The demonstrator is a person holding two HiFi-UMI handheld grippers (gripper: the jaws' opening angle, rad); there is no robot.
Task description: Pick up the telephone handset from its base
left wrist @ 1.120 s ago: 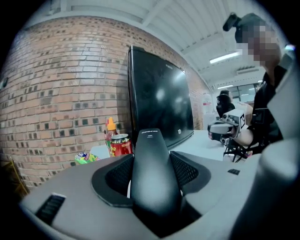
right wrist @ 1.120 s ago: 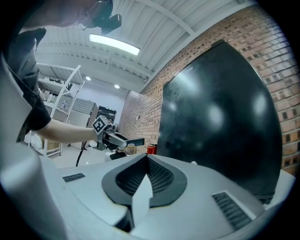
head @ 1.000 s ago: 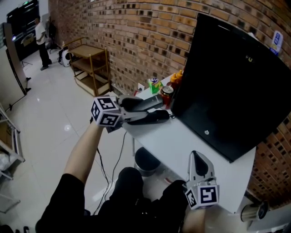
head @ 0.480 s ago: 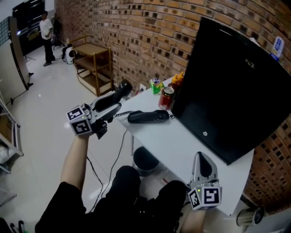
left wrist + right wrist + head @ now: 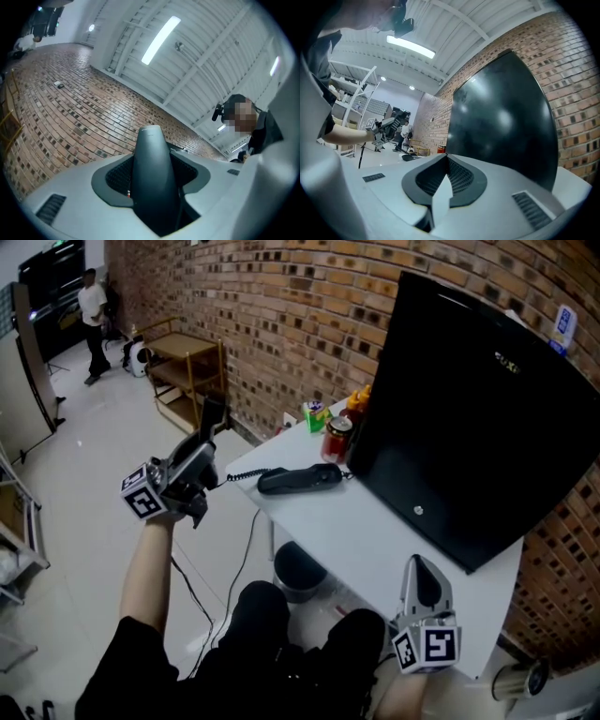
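Two grippers, one phone: which has the handset?
- The person's left gripper (image 5: 195, 462). Its jaws stand wide around the dark handset (image 5: 152, 178), which fills the gap between them in the left gripper view. In the head view it is held out past the left edge of the white table (image 5: 375, 531), tilted up towards the brick wall (image 5: 281, 324).

And the base?
- The base (image 5: 300, 479) lies on the table near its left end, just in front of a red can (image 5: 336, 439) and beside the big black screen (image 5: 469, 427). A coiled cord (image 5: 246, 473) runs from it towards the raised handset. Handset and base are well apart.

What is the other gripper doing?
- The right gripper (image 5: 417, 568) holds nothing. Its jaws are pressed together, and it hovers at the near right edge of the table, pointing at the screen.

So how far along is the job?
- By the look of it, the pick-up itself is done: the handset is off the base and in the air. What remains, as I judge it, is to hold it steady with a firm grip. The cord looks like the limit, since pulling further left could drag the base across the table.
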